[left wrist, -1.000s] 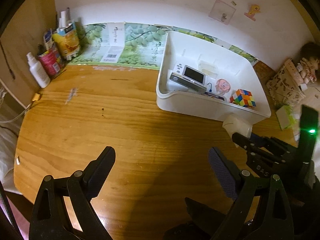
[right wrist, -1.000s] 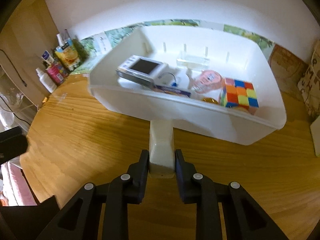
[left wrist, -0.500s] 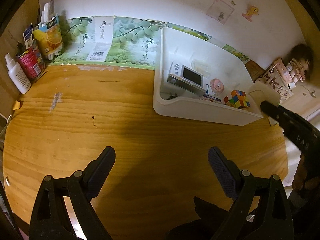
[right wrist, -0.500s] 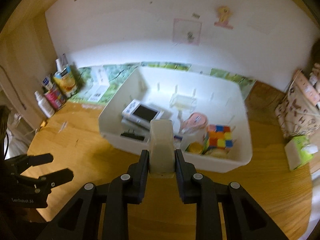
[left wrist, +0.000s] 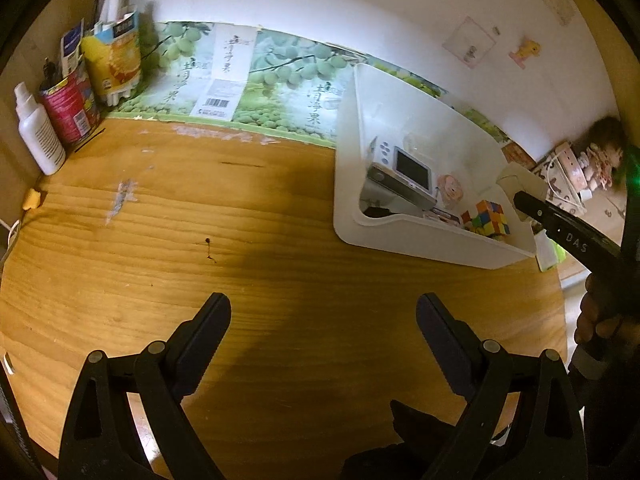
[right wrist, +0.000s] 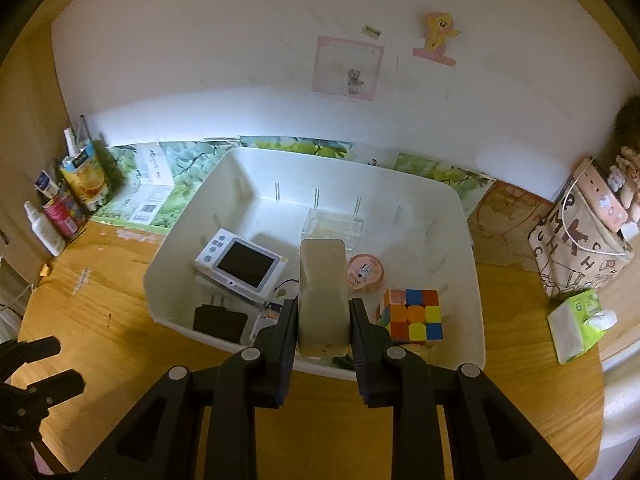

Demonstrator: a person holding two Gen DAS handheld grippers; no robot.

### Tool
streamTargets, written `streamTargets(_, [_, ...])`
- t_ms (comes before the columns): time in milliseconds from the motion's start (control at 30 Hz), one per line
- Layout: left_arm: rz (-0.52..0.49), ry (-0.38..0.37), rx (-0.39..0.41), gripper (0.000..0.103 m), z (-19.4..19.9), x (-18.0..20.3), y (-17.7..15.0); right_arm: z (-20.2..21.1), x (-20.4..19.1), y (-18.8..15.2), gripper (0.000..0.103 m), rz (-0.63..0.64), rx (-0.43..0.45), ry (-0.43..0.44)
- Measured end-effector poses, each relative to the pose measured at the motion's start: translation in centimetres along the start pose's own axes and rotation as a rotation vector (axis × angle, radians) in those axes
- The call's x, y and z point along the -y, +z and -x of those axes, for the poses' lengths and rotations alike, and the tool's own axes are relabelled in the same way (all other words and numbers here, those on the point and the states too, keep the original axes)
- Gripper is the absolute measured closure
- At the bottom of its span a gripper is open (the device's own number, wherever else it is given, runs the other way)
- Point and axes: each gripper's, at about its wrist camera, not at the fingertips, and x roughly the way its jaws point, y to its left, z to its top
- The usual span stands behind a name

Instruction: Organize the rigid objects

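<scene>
Right gripper (right wrist: 323, 320) clamped tight on a cream-white block (right wrist: 323, 292) — pads pressed against both its sides, block upright between them. Held above the near edge of the white bin (right wrist: 474, 276), clear of the worktop (right wrist: 120, 300). From the left wrist view, same block (left wrist: 520, 180) seen at the tip of the right gripper (left wrist: 520, 200), over the bin's (left wrist: 348, 160) right end.

Left gripper (left wrist: 324, 320) spread wide, nothing between the pads, hung over bare wood of the worktop (left wrist: 160, 240), well apart from the bin.

Inside the bin: handheld device with a dark screen (right wrist: 244, 268) at left, tilted on other items; black flat item (right wrist: 219, 322) at the near left corner; round pink-lidded container (right wrist: 365, 273) near centre; colour cube (right wrist: 414, 314) at the near right; clear small box (right wrist: 334, 226) against the far wall.

Off the bin — white bottle (left wrist: 38, 132), red can (left wrist: 70, 106) and orange carton (left wrist: 114, 64) crowded at the far left corner. Green tissue pack (right wrist: 576, 326) on the worktop to the right, patterned bag (right wrist: 576, 248) behind it. Fruit-print cardboard (left wrist: 256, 80) propped along the wall.
</scene>
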Motion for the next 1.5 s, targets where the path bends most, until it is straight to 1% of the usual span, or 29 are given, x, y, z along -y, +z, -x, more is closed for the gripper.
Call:
streamTargets(167, [0.034,0.02,0.001,0.008,0.1,-0.5,-0.3,-1.2,0.0,0.1,0.077,-0.004,-0.022,-0.004])
streamTargets(300, [0.042,0.049,0.011,0.008,0.6,0.0,-0.9,-1.4,0.6,-0.1,0.077,0.002,-0.006,0.017])
streamTargets(433, [0.05,0.09,0.012,0.008,1.0,1.0,-1.8,-0.8,1.8,-0.6,0.074,-0.028,0.009,0.044])
streamTargets(500, [0.048,0.115,0.015,0.008,1.3,1.9,-2.5,-0.3,2.6,-1.2,0.064,-0.046,0.018,0.064])
streamTargets(533, [0.048,0.126,0.016,0.008,1.4,2.4,-2.8,0.0,2.9,-1.5,0.061,-0.051,0.022,0.073])
streamTargets(567, [0.049,0.137,0.017,0.008,1.5,2.9,-3.1,0.5,3.3,-2.0,0.054,-0.057,0.027,0.085])
streamTargets(600, [0.051,0.146,0.019,0.008,1.6,3.5,-3.5,0.8,3.6,-2.3,0.051,-0.06,0.029,0.094])
streamTargets(667, [0.059,0.164,0.019,0.008,1.8,4.7,-4.2,1.7,4.4,-3.3,0.05,-0.063,0.029,0.123])
streamTargets(733, [0.066,0.174,0.012,0.008,1.8,5.6,-4.9,2.5,5.1,-4.2,0.043,-0.068,0.022,0.149])
streamTargets(800, [0.077,0.182,0.001,0.008,1.9,6.9,-5.5,3.4,5.8,-5.5,0.029,-0.074,0.01,0.178])
streamTargets(867, [0.087,0.186,-0.004,0.008,2.0,7.9,-5.9,4.2,6.5,-6.8,0.023,-0.076,-0.018,0.198])
streamTargets(1000, [0.065,0.223,-0.011,0.008,2.5,10.3,-6.3,5.7,7.4,-9.2,0.022,-0.077,-0.085,0.206])
streamTargets(1067, [0.058,0.233,-0.007,0.008,3.1,11.5,-6.4,6.5,8.0,-10.5,0.022,-0.104,-0.134,0.221])
streamTargets(1167, [0.041,0.216,0.019,0.007,4.3,13.1,-6.5,8.0,8.9,-11.9,0.021,-0.157,-0.183,0.26])
streamTargets(1233, [0.023,0.226,0.035,0.003,5.0,14.2,-6.4,9.2,9.3,-12.4,0.02,-0.17,-0.183,0.271])
streamTargets(1367, [-0.036,0.253,0.078,0.001,6.7,16.5,-6.4,12.0,9.8,-12.6,0.02,-0.163,-0.143,0.282])
streamTargets(1433, [-0.066,0.278,0.093,0.001,7.3,17.7,-6.5,13.4,9.9,-12.5,0.02,-0.151,-0.124,0.303])
streamTargets(1500, [-0.091,0.306,0.108,0.001,8.0,18.8,-6.6,14.5,10.1,-12.5,0.019,-0.155,-0.107,0.302])
